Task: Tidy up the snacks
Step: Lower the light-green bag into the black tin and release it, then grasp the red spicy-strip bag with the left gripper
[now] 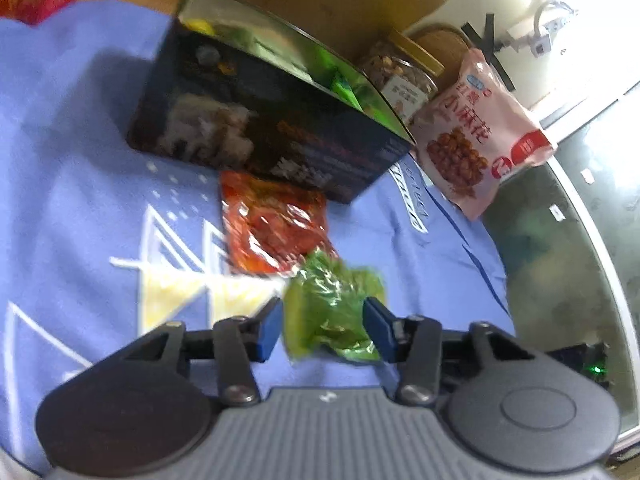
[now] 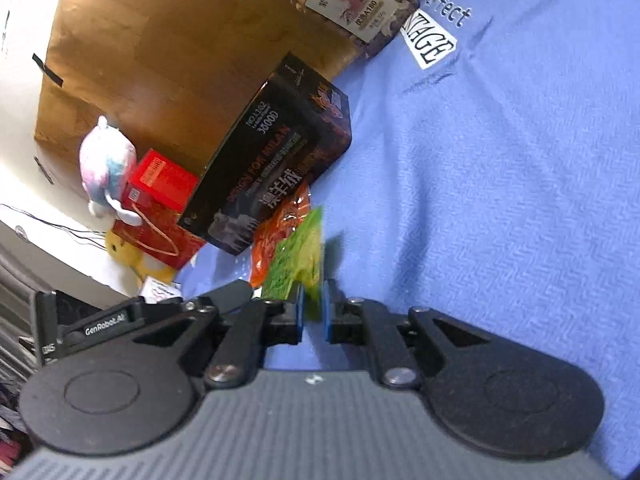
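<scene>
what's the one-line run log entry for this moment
left gripper: around green packet | right gripper: pinching green packet edge | red packet: on blue cloth beside open box

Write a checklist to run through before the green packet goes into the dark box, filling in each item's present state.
1. Right tongs clamped on the green packet: ok.
2. Left tongs pressing the packet: cannot tell; it sits between them.
3. Box open on top: ok.
4. Room left in the box: cannot tell; green things already lie inside.
5. Red packet put away: not ok; it lies on the blue cloth beside the box.
</scene>
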`<state>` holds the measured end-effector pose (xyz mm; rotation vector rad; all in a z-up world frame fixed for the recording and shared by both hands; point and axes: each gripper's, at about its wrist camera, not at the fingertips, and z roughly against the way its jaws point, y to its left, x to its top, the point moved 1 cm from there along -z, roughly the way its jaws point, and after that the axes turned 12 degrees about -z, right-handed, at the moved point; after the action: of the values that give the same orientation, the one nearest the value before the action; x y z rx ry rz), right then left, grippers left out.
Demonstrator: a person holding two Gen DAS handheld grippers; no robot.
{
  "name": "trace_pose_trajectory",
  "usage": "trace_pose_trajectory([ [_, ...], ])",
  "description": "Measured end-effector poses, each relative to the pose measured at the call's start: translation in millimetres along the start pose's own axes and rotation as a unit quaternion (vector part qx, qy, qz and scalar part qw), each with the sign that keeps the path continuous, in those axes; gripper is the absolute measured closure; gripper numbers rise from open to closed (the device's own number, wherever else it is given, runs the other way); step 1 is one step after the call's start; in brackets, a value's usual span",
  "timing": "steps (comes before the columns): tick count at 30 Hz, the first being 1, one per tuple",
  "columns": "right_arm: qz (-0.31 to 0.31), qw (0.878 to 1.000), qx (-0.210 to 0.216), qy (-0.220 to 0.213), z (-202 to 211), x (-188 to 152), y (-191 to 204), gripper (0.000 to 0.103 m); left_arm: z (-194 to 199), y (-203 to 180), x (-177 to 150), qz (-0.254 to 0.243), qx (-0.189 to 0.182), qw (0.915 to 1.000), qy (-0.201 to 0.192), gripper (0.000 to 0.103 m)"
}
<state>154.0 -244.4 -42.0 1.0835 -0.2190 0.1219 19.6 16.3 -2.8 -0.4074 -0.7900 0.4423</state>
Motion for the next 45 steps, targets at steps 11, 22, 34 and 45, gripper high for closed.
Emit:
trace_pose_trajectory([
  [11,0.066,0.998,-0.015,-0.007,-15.6,2.3,17.7,0.076,-15.9,-9.0,3.3,-0.023,0.009,0.9997,-0.001,0.071],
  [22,0.159,0.984,0.056,-0.054,-7.0,5.3,78.1,0.089,40.0,-20.6,50.6,-0.059,0.009,0.9942,-0.089,0.1],
  [34,0.29,0.953,-0.021,-0.088,-106.4,71.8,136.3,0.068,-1.0,16.8,135.3,-0.08,0.167,0.9783,-0.092,0.082],
  [45,0.202,0.974,-0.019,-0.104,-33.7,39.8,77.4,0.068,51.3,13.5,54.4,-0.076,0.078,0.9885,-0.104,0.082],
])
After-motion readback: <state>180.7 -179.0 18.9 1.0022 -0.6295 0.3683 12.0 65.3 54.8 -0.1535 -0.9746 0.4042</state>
